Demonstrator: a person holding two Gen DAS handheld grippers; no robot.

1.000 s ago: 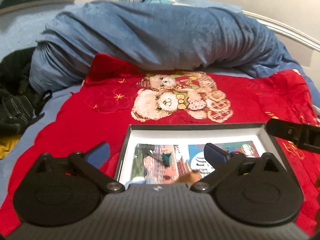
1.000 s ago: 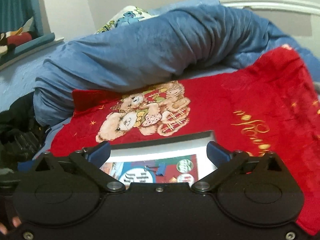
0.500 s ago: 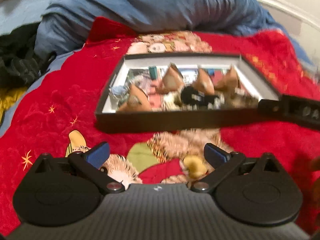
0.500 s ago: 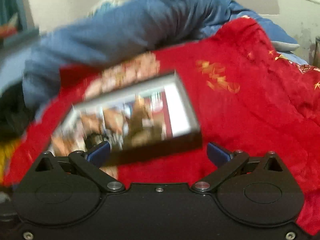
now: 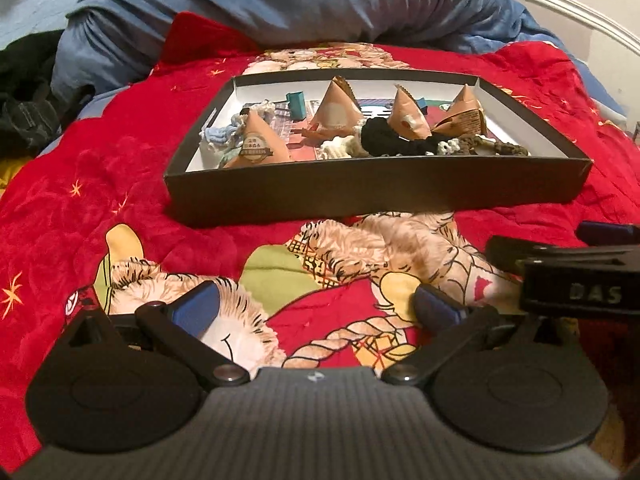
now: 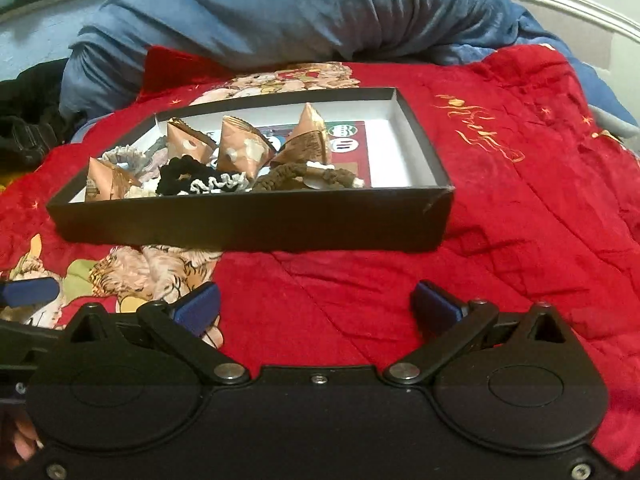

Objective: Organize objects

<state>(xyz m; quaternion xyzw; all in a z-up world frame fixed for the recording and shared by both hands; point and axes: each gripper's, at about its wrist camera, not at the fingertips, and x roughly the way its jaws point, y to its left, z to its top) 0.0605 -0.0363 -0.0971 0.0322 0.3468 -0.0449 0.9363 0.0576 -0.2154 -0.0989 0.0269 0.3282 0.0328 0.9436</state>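
Currently, a shallow black box (image 5: 376,194) is seen on the red blanket (image 5: 80,208) of the bed, its long axis running left to right, open side up. Pyramid packets (image 5: 335,110) and scrunchies (image 6: 188,178) lie inside. Left gripper (image 5: 316,308) and right gripper (image 6: 316,304) are held before it, jaws spread wide, empty.

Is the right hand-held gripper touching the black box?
Apart. The right wrist view shows red blanket between the open right hand-held gripper and the black box.
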